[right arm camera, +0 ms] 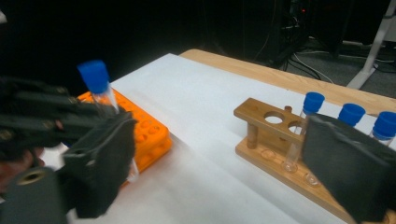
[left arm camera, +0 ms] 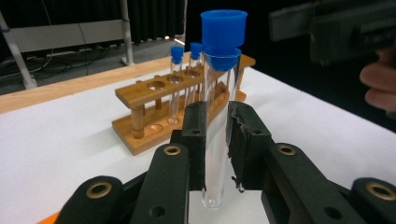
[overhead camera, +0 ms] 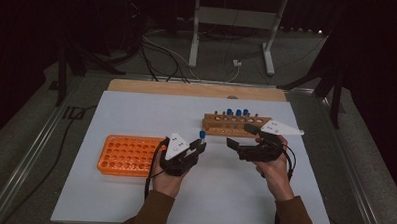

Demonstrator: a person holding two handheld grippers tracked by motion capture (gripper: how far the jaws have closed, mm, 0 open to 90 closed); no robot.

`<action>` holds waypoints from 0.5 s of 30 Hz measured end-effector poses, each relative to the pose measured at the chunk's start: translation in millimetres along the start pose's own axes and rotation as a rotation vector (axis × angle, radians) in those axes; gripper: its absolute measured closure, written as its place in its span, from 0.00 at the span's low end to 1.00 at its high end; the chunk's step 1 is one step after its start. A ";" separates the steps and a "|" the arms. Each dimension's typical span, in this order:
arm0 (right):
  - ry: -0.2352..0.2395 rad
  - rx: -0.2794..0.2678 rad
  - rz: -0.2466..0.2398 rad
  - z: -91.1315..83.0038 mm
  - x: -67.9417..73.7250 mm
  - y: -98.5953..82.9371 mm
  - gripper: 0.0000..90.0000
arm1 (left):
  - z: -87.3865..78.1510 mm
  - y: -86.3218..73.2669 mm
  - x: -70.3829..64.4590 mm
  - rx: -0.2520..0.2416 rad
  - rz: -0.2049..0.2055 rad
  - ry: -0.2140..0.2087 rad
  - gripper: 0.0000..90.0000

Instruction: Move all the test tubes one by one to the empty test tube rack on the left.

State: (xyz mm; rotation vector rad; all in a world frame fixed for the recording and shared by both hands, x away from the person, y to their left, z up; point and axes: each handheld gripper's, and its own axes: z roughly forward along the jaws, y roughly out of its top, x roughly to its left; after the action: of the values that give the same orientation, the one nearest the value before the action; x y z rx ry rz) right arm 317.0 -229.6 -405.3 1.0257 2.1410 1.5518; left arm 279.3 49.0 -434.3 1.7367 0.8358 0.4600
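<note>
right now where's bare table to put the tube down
Bare white table lies behind the orange rack, left of the wooden rack, and along the near edge. It is crowded between the left hand-held gripper, holding the tube, and the right hand-held gripper.

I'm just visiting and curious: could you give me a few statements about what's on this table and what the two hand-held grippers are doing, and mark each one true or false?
1. The left gripper is clamped on a test tube with a blue cap. True.
2. The right gripper also holds a tube. False: its jaws stand open with nothing between them.
3. The wooden rack has three blue-capped tubes standing in it. True.
4. The orange rack is full of tubes. False: its visible holes are empty.
5. The held tube lies flat on the table. False: it is upright, off the white tabletop.
</note>
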 end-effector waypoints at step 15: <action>-0.039 0.020 -0.001 -3.9 -10.3 -3.9 0.00 | -28.5 3.0 25.3 -0.048 -0.015 0.030 0.87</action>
State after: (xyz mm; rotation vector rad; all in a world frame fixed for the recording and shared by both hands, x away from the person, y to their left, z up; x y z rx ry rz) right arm 320.3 -240.1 -409.1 1.0517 2.1345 1.5007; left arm 278.2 86.0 -424.9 1.6825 0.8514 0.4931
